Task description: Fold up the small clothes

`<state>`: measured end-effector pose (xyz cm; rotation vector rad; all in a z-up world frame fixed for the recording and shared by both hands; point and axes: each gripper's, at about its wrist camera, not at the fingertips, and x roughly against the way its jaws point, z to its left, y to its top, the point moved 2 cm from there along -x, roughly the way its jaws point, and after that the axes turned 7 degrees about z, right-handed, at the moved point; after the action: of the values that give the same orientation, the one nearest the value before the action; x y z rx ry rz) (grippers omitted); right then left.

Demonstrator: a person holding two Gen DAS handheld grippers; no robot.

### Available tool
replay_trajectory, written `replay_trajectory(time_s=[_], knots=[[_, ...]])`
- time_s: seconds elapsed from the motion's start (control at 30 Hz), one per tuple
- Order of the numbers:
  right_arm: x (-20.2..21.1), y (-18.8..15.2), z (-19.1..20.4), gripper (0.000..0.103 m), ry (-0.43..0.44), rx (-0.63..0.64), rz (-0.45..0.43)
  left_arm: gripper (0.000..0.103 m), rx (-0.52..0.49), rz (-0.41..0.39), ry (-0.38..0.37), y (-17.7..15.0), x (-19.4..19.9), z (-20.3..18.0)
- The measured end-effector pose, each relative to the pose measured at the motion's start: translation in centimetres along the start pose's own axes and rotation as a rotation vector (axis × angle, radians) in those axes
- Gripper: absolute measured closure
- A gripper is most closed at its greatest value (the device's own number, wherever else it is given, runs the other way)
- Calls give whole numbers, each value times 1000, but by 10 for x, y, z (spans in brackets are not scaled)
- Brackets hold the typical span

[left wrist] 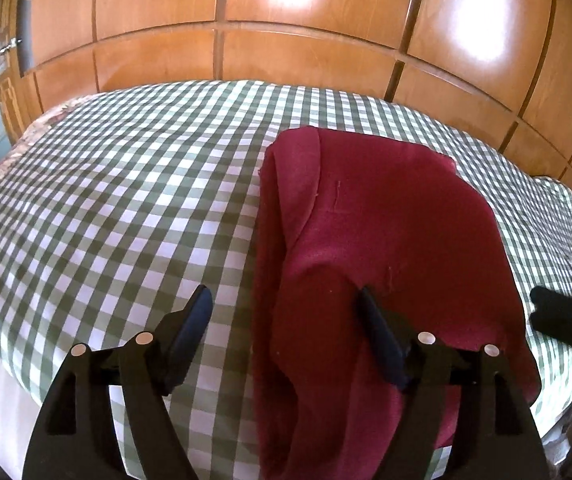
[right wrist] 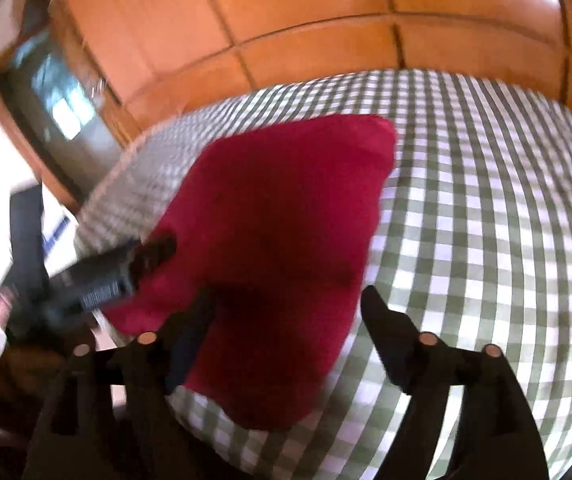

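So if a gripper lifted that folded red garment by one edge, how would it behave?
The red garment would probably droop and unfold, since its layers lie soft and rumpled. It looks light, a thin knit. Pushed across the checked cloth, it would likely bunch rather than slide whole.

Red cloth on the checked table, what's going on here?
A person with a two-finger gripper in each hand is folding a dark red woven cloth on a table under a green-and-white checked tablecloth. The cloth lies folded over, layered along its left edge. The left gripper is open, one finger over the cloth and one over the tablecloth, gripping nothing. The right gripper is open too, above the cloth's near end. Neither holds the cloth.
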<state>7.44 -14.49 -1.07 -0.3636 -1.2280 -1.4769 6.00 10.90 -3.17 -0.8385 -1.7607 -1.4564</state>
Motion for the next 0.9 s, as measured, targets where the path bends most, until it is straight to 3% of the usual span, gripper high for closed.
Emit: replay_trajectory(time_s=[0.17, 0.4, 0.6, 0.67, 0.73, 0.77, 0.9], knots=[[-12, 21, -27, 18, 79, -102, 32, 23, 13, 2, -19, 0, -2, 4], [-54, 33, -45, 13, 181, -150, 121, 22, 21, 8, -67, 0, -5, 8], [-79, 42, -36, 11, 247, -129, 137, 21, 104, 25, -267, -6, -19, 31], [-83, 44, -29, 34, 258, -119, 153, 28, 157, 41, -364, -9, -26, 40], [-82, 47, -23, 45, 238, -111, 141, 41, 183, 55, -458, -10, -29, 44], [-76, 45, -22, 51, 233, -109, 132, 53, 185, 61, -507, -10, -30, 44], [-50, 44, -11, 60, 225, -94, 60, 62, 150, 55, -537, -7, -23, 33]])
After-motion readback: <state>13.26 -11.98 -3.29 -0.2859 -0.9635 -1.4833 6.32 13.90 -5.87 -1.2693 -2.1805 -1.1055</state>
